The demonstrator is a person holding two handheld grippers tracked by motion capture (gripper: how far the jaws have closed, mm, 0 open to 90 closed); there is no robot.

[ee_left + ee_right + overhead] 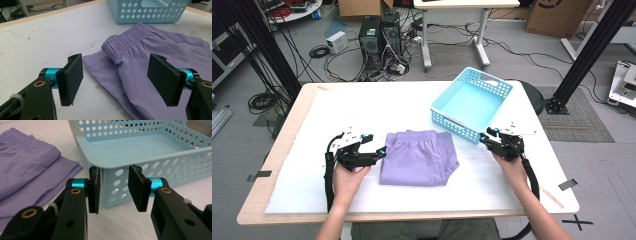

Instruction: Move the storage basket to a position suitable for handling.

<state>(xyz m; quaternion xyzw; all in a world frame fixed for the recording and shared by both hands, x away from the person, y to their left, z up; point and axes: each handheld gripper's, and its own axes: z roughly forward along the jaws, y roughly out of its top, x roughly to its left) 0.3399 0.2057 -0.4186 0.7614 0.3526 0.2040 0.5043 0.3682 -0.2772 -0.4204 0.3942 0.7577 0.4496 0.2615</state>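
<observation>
i read this as the approach before a pick – the folded purple shorts [419, 157] lie mid-table, just beside the empty blue basket [472, 102], likely their destination. next i'd need to close on the cloth's edge. my left gripper [116, 77] sits low at the shorts' left edge, jaws wide; my right gripper [113, 191] faces the basket corner, jaws narrowly apart, holding nothing.

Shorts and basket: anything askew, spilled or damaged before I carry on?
Nothing stands out. The purple shorts lie folded flat on the table; the blue basket sits upright and empty, angled to the table edge. Both grippers are open, holding nothing.
</observation>
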